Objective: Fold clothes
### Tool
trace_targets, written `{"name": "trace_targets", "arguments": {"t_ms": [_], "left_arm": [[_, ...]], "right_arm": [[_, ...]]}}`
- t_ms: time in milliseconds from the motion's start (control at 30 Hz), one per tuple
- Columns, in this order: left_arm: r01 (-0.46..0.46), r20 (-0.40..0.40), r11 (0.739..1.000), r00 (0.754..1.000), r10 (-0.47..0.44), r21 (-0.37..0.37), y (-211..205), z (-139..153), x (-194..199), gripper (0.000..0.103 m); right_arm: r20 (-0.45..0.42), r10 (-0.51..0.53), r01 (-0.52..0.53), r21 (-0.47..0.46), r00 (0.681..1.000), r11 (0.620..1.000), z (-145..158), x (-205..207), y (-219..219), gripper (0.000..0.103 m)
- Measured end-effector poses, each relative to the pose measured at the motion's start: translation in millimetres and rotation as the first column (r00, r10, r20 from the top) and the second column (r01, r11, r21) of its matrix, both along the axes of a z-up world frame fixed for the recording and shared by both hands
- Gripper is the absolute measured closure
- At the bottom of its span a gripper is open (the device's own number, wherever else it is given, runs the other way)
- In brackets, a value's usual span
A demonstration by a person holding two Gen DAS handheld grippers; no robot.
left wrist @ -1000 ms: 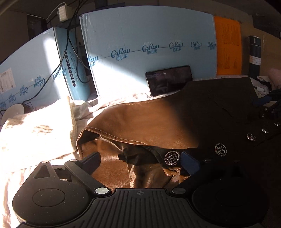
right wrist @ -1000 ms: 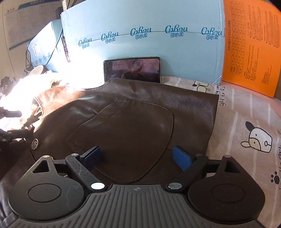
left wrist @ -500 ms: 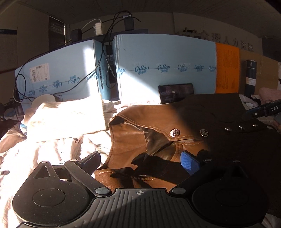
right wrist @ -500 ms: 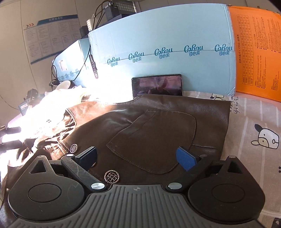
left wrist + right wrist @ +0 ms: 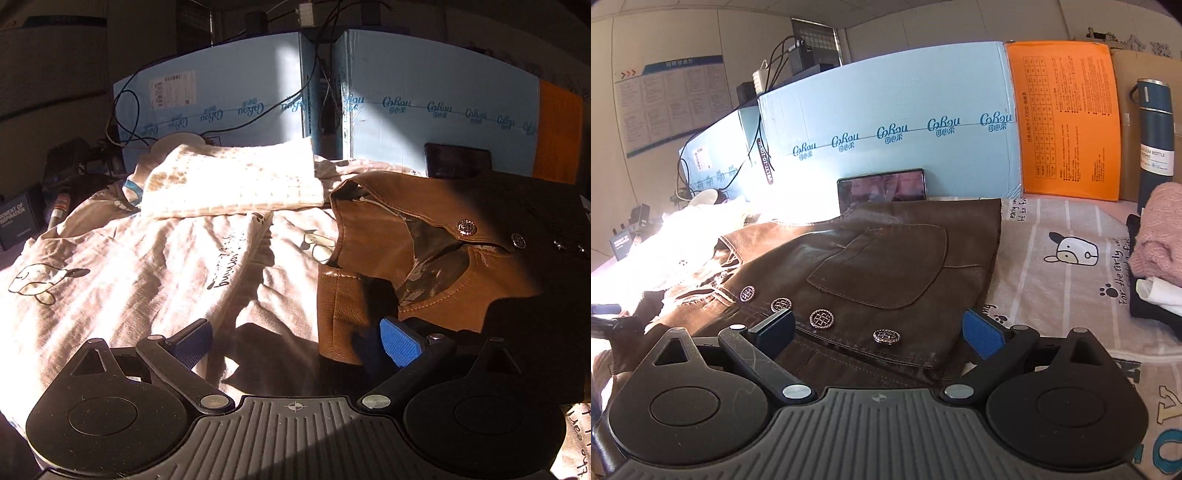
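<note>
A brown leather jacket [image 5: 886, 266] with metal buttons lies flat on the printed bedsheet [image 5: 1063, 280], pocket up. In the left wrist view the jacket [image 5: 436, 236] shows its collar end, half in sunlight. My left gripper [image 5: 295, 341] is open and empty, held just above the sheet at the jacket's collar-side edge. My right gripper [image 5: 879, 332] is open and empty, hovering over the jacket's button edge near its lower corner. The left gripper's tip also shows at the far left of the right wrist view [image 5: 605, 314].
A folded cream garment [image 5: 236, 181] lies behind the jacket's collar end. Blue cartons [image 5: 886, 125] and an orange panel [image 5: 1067, 122] wall the back, with a phone [image 5: 882, 188] leaning on them. A dark bottle [image 5: 1154, 144], pink knitwear [image 5: 1156, 247] and dark clothes sit at right.
Both grippers have pulled back and up from the jacket, so more of it and the sheet shows. The left gripper also swung left, off the collar.
</note>
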State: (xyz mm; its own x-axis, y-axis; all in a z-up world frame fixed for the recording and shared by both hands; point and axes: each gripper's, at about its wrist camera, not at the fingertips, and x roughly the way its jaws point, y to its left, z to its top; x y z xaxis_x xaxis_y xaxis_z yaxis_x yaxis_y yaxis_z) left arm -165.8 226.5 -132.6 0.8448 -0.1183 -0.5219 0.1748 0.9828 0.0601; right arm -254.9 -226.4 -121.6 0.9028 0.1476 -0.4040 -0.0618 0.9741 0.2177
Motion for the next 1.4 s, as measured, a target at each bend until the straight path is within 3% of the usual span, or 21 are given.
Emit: {"name": "trace_targets", "arguments": {"t_ms": [167, 300, 433, 500, 567, 633, 667, 733, 800, 833, 867, 933, 1033, 1133, 1267, 1333, 1400], "left_arm": [[-0.099, 0.044, 0.995, 0.994, 0.1, -0.027, 19, 5, -7, 0.004], [-0.107, 0.017, 0.992, 0.994, 0.107, 0.059, 15, -4, -4, 0.004], [-0.129, 0.103, 0.988, 0.987, 0.12, 0.087, 4, 9, -11, 0.004], [-0.055, 0.148, 0.997, 0.988, 0.045, 0.062, -4, 18, -19, 0.004], [0.147, 0.18, 0.989, 0.973, -0.147, 0.013, -18, 24, -32, 0.004], [0.345, 0.22, 0.938, 0.918, -0.331, -0.028, -32, 30, -46, 0.004], [0.463, 0.233, 0.886, 0.866, -0.442, -0.041, -42, 31, -53, 0.004], [0.655, 0.224, 0.754, 0.741, -0.633, -0.037, -63, 31, -66, 0.004], [0.803, 0.166, 0.596, 0.587, -0.792, 0.004, -86, 27, -78, 0.0], [0.847, 0.13, 0.529, 0.52, -0.844, 0.046, -95, 24, -84, 0.0], [0.874, 0.102, 0.478, 0.469, -0.877, 0.093, -102, 20, -90, 0.0], [0.895, 0.056, 0.411, 0.408, -0.911, 0.171, -111, 14, -99, 0.0], [0.881, -0.016, 0.389, 0.408, -0.913, 0.27, -118, 7, -107, 0.0], [0.85, -0.06, 0.382, 0.43, -0.901, 0.364, -126, -1, -112, 0.0], [0.865, -0.081, 0.329, 0.385, -0.919, 0.378, -137, -5, -109, 0.0], [0.864, -0.046, 0.341, 0.384, -0.922, 0.37, -140, -2, -105, 0.0], [0.868, 0.025, 0.379, 0.392, -0.92, 0.322, -142, 4, -97, 0.0]], "right_arm": [[0.049, -0.061, 0.06, 0.019, 0.997, 0.998, -1, -53, -6, 0.004], [0.068, -0.101, 0.097, 0.05, 0.993, 0.994, -5, -78, -8, 0.004], [0.085, -0.079, 0.074, 0.054, 0.993, 0.996, -4, -89, -2, 0.004], [0.1, -0.029, 0.025, 0.045, 0.995, 0.999, -3, -95, 4, 0.004], [0.119, 0.038, -0.043, 0.039, 0.992, 0.998, -3, -101, 10, 0.003], [0.129, 0.102, -0.107, 0.028, 0.986, 0.994, -4, -104, 18, 0.002], [0.133, 0.134, -0.138, 0.023, 0.982, 0.99, -4, -106, 21, 0.002], [0.13, 0.167, -0.171, 0.018, 0.977, 0.985, -4, -104, 27, 0.002], [0.127, 0.195, -0.199, 0.022, 0.973, 0.98, -4, -100, 31, 0.002], [0.126, 0.209, -0.215, 0.034, 0.97, 0.976, -4, -98, 32, 0.002], [0.128, 0.226, -0.234, 0.049, 0.966, 0.971, -5, -97, 32, 0.002], [0.134, 0.262, -0.274, 0.08, 0.956, 0.958, -6, -94, 34, 0.002], [0.137, 0.304, -0.32, 0.119, 0.943, 0.94, -8, -88, 35, 0.002], [0.126, 0.328, -0.343, 0.137, 0.936, 0.929, -10, -80, 35, 0.002], [0.127, 0.348, -0.366, 0.173, 0.929, 0.914, -11, -76, 31, 0.002], [0.131, 0.356, -0.375, 0.189, 0.925, 0.907, -10, -76, 28, 0.002], [0.133, 0.364, -0.384, 0.187, 0.922, 0.904, -9, -77, 26, 0.002]]}}
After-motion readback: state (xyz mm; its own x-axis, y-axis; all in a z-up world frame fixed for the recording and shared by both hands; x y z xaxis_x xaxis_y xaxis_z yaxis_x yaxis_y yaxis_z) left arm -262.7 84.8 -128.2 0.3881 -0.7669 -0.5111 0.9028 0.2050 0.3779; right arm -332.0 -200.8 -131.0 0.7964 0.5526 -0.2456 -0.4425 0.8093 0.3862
